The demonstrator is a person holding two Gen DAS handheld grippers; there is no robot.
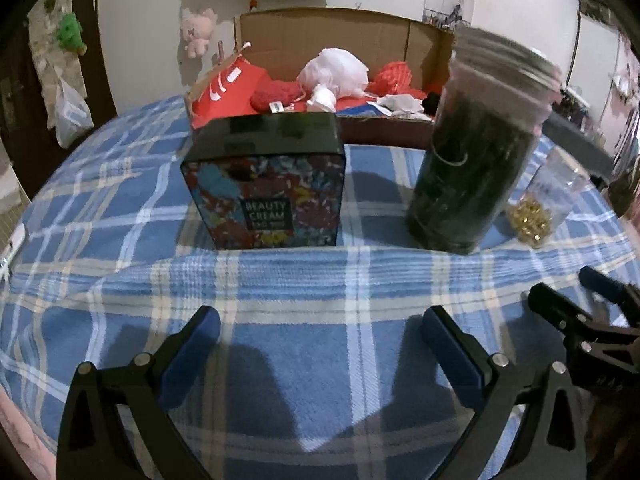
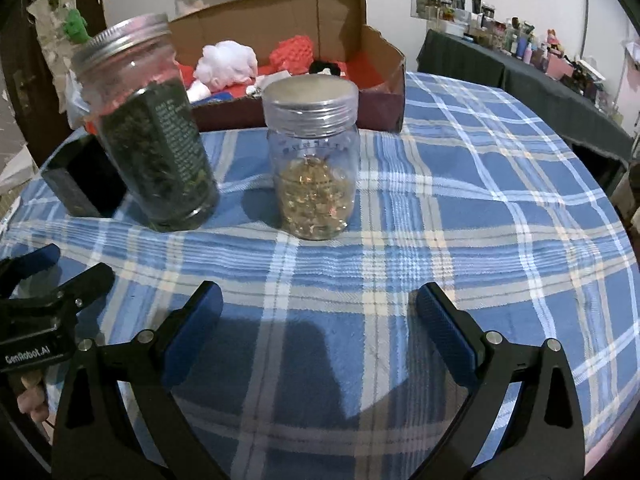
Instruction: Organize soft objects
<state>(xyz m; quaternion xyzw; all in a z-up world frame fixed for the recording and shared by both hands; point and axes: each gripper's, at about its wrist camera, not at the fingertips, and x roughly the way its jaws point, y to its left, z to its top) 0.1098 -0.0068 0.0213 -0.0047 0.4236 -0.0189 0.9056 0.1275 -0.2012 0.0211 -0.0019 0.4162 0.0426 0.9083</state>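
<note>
Both tools, left tool (image 1: 320,344) and right tool (image 2: 318,320), hover wide and empty over the plaid counter (image 2: 480,200); soft objects fill the cardboard box (image 1: 420,36) straight ahead, behind jars, left nearer.

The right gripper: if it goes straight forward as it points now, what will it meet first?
Most likely the clear jar of gold beads, almost centred ahead of the open right gripper. Only bare plaid cloth lies between them; depth is uncertain.

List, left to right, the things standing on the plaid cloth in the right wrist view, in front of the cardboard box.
Black box → jar of dark green leaves → jar of gold beads.
</note>
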